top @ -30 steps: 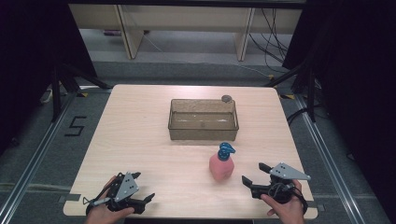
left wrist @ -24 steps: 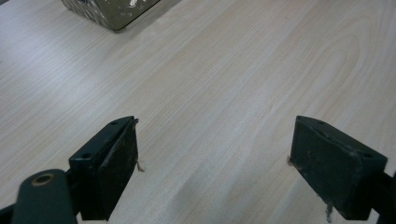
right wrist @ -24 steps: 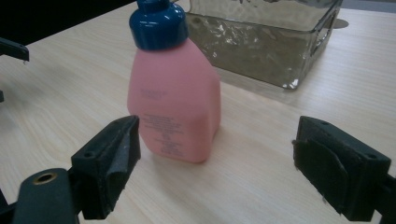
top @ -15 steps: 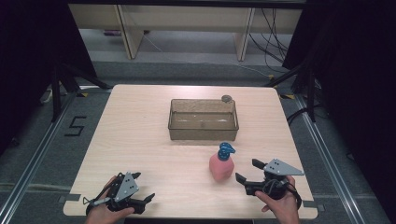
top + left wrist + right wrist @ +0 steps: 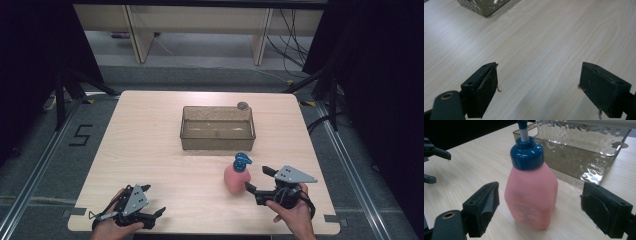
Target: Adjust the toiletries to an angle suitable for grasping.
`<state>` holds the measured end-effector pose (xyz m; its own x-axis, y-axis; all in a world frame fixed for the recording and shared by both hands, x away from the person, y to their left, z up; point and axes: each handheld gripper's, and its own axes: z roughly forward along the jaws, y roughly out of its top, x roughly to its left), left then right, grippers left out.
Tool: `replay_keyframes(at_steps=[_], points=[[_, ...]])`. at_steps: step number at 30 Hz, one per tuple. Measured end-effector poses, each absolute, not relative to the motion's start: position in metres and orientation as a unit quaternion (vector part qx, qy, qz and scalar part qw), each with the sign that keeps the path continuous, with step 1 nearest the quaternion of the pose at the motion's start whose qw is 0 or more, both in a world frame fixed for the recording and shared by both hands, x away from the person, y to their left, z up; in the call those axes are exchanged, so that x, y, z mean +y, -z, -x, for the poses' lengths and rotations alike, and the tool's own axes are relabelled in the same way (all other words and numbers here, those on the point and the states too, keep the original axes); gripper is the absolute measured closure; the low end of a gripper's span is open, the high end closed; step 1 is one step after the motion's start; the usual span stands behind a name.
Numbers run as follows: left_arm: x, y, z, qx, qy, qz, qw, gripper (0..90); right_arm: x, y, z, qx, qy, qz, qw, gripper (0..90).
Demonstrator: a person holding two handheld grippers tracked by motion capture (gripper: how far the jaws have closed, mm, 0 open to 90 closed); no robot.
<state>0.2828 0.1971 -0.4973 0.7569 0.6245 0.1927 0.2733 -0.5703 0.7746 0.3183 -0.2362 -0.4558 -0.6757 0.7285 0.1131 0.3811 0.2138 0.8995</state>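
Right hand-held gripper (image 5: 256,181) is wide open, jaws either side of the pink bottle (image 5: 236,176) but not touching it. The bottle stands upright on the surface (image 5: 150,135), near the front edge, just in front of the clear tub (image 5: 218,128). Left hand-held gripper (image 5: 155,216) sits low at the front left corner, also gaping open with nothing in it, just bare wood between the jaws.

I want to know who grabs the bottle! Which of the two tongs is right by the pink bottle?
The right tongs: they stand open, a jaw either side of the pink bottle. The left tongs face bare table.
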Motion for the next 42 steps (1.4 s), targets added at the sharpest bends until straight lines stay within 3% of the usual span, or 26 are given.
replay_keyframes(at_steps=[16,23,42], points=[[0.197,0.497,-0.283,0.264,-0.231,-0.855,0.382,14.8,-0.22,0.451,-0.328,0.762,-0.512,-0.361,0.165,16.7],[0.196,0.498,-0.282,0.265,-0.234,-0.855,0.38,14.8,-0.218,0.449,-0.334,0.767,-0.507,-0.349,0.184,16.9],[0.194,0.499,-0.285,0.264,-0.23,-0.856,0.381,14.8,-0.208,0.447,-0.346,0.77,-0.509,-0.345,0.169,19.0]])
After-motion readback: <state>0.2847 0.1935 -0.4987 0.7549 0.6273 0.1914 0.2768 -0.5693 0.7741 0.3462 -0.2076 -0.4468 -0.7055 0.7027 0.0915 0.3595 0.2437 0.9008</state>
